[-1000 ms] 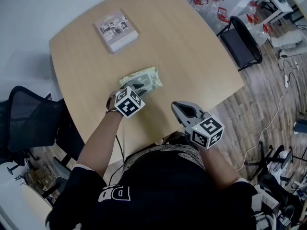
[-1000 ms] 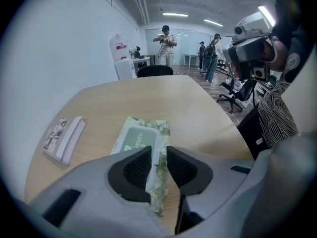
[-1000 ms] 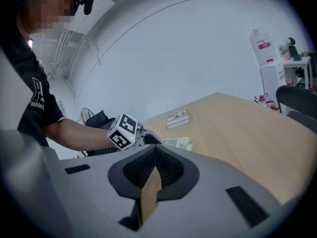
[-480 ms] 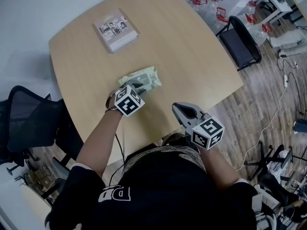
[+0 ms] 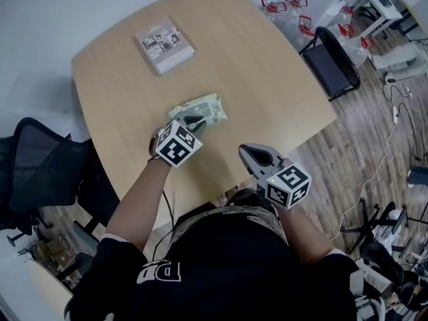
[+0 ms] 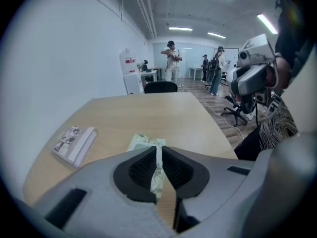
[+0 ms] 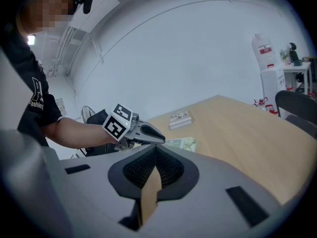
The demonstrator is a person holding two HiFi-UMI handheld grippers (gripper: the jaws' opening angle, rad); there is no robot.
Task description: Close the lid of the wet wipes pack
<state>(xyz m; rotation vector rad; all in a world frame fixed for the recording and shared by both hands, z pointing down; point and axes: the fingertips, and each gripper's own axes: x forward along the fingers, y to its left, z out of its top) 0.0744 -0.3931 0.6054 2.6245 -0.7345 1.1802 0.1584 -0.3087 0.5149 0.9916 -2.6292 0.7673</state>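
Note:
The wet wipes pack (image 5: 200,107), pale green and crinkled, lies flat on the wooden table (image 5: 267,79). My left gripper (image 5: 194,120) hangs over its near left edge, pointing down at it. In the left gripper view its jaws (image 6: 159,148) have just been closing and stand nearly together. A pale strip of the pack (image 6: 141,143) fills the slit between them; whether the pads press on it is unclear. My right gripper (image 5: 251,154) is held off the table's near edge, jaws together on nothing (image 7: 156,148). From there the left gripper (image 7: 161,139) and the pack (image 7: 184,144) show side-on.
A thin book (image 5: 164,44) lies at the table's far left. A black chair (image 5: 331,59) stands off the right edge and another (image 5: 40,172) off the near left. Cables and bottles lie on the floor to the right.
The left gripper has lifted slightly at the pack's near edge. The pack lies where it was. The right gripper has kept still.

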